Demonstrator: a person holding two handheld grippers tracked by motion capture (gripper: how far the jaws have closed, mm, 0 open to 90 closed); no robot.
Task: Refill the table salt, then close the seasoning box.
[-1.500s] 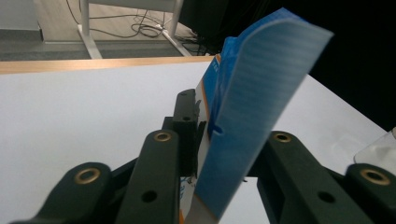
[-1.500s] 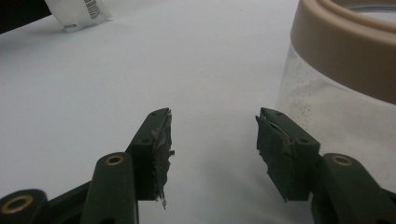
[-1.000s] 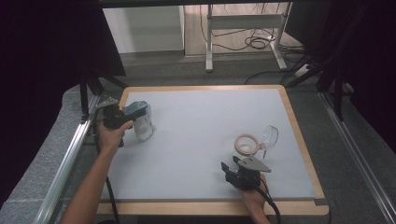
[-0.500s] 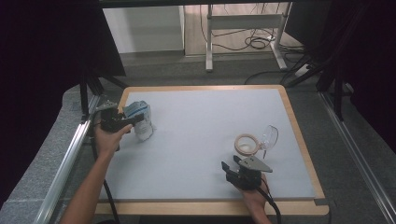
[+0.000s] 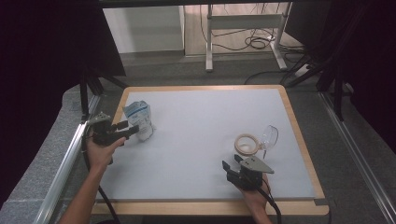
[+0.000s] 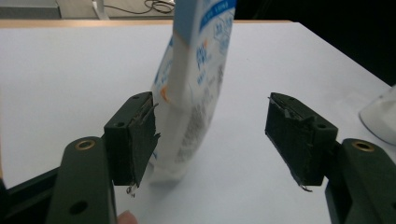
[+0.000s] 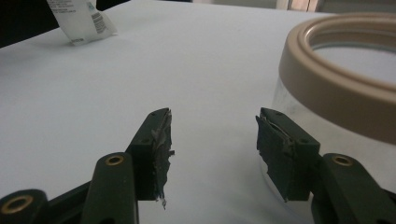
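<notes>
A white and blue pouch (image 5: 139, 119) stands upright at the mat's left side. My left gripper (image 5: 132, 129) is open just beside it. In the left gripper view the pouch (image 6: 196, 70) stands between the jaws, close to the left pad (image 6: 135, 135) and well clear of the right one, with the left gripper (image 6: 210, 135) wide open. A clear jar with a tan rim (image 5: 247, 143) sits at the right, and a clear glass piece (image 5: 269, 136) lies next to it. My right gripper (image 5: 230, 169) hovers open near the front edge; the jar (image 7: 345, 79) is just right of my right gripper (image 7: 212, 140).
The white mat (image 5: 201, 126) lies in a wooden frame (image 5: 299, 135). A metal rail (image 5: 70, 154) runs along the left side. The pouch (image 7: 81, 21) shows far off in the right gripper view. A translucent object (image 6: 380, 116) sits at the right edge of the left gripper view.
My left hand and gripper have drawn back a little toward the near left, while the pouch stays standing. The right gripper has hardly moved.
</notes>
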